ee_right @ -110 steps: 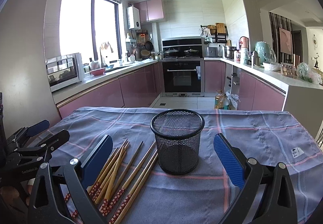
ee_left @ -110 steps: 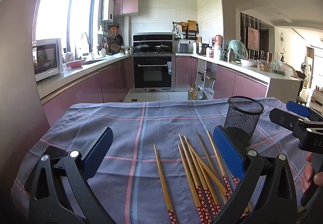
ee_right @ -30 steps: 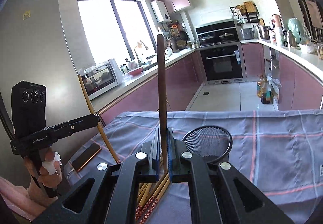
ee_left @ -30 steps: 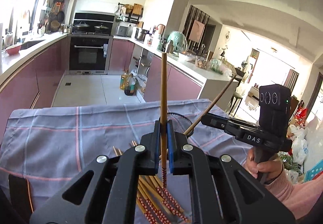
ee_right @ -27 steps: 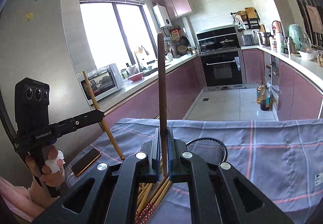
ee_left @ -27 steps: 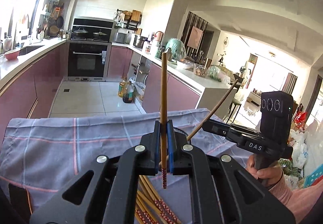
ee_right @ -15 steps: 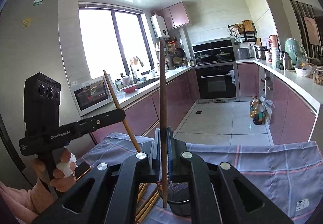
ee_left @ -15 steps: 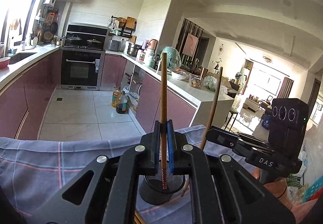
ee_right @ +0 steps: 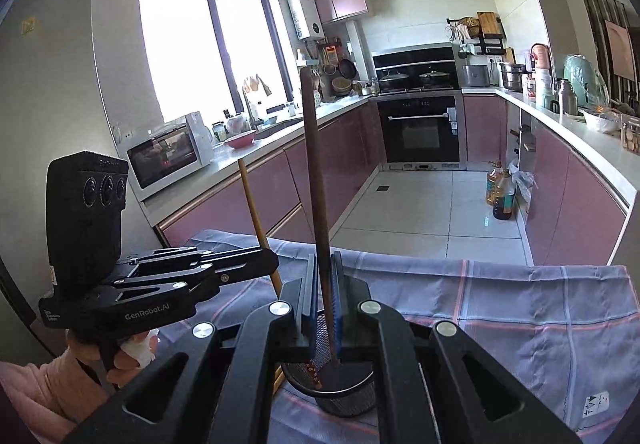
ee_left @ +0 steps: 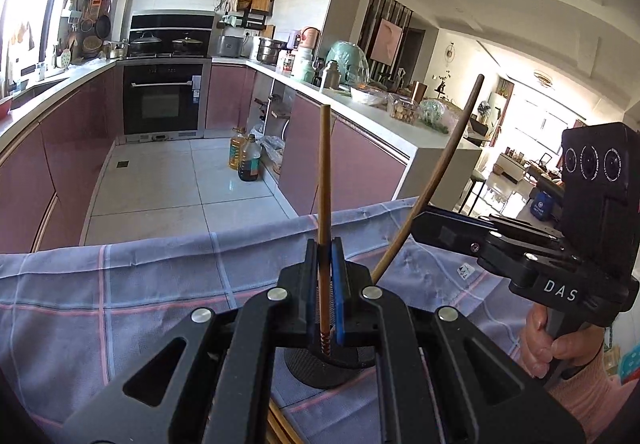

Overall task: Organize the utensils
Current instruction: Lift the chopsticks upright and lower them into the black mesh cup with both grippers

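My left gripper (ee_left: 324,244) is shut on a light wooden chopstick (ee_left: 324,172) held upright, its patterned end just over the black mesh cup (ee_left: 332,368). In the right wrist view my right gripper (ee_right: 325,260) is shut on a darker brown chopstick (ee_right: 314,164) whose lower end reaches inside the mesh cup (ee_right: 348,396). Each gripper shows in the other's view: the right gripper (ee_left: 418,226) with its chopstick leaning in from the right, the left gripper (ee_right: 272,264) coming in from the left. The light chopstick's patterned end (ee_right: 314,374) sits inside the cup's rim.
A blue-grey checked cloth (ee_left: 120,304) covers the table, and its far edge drops to the kitchen floor. More chopsticks (ee_left: 280,424) lie on the cloth near the cup, mostly hidden by my grippers. A person's hands (ee_left: 560,348) hold both tools.
Both grippers have carried their chopsticks over to the mesh cup. The cup now lies directly below both pairs of fingers, and the chopsticks' lower ends have come down into its mouth.
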